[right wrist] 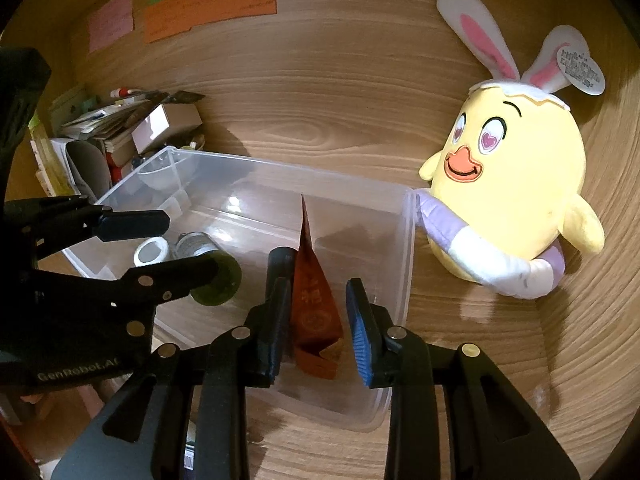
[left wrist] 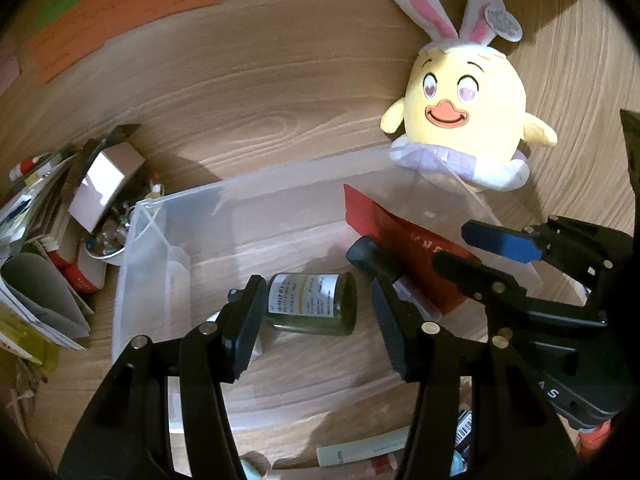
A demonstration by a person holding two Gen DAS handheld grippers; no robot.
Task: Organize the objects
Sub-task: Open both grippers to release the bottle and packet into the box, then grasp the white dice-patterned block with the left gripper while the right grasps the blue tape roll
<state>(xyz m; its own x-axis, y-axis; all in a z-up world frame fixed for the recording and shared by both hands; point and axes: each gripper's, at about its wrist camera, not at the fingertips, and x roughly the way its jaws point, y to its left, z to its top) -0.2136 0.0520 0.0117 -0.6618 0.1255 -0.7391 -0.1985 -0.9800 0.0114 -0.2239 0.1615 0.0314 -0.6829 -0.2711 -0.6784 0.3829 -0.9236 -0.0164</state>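
Observation:
A clear plastic bin (left wrist: 152,248) (right wrist: 404,248) sits on the wooden desk. Inside lie a dark green bottle (left wrist: 316,306) (right wrist: 218,280), a red packet (left wrist: 400,240) (right wrist: 314,304), a black tube (right wrist: 282,260) and a roll of white tape (right wrist: 151,251). My left gripper (left wrist: 316,312) (right wrist: 188,244) is open, its fingers either side of the bottle. My right gripper (right wrist: 316,312) (left wrist: 472,248) is open over the bin, fingers either side of the red packet, not closed on it.
A yellow chick plush with rabbit ears (left wrist: 464,108) (right wrist: 512,184) leans against the bin's right end. A pile of papers, books and a small box (left wrist: 80,216) (right wrist: 120,132) crowds the left. Sticky notes (right wrist: 208,4) are on the back panel. Small items (left wrist: 360,452) lie near the front edge.

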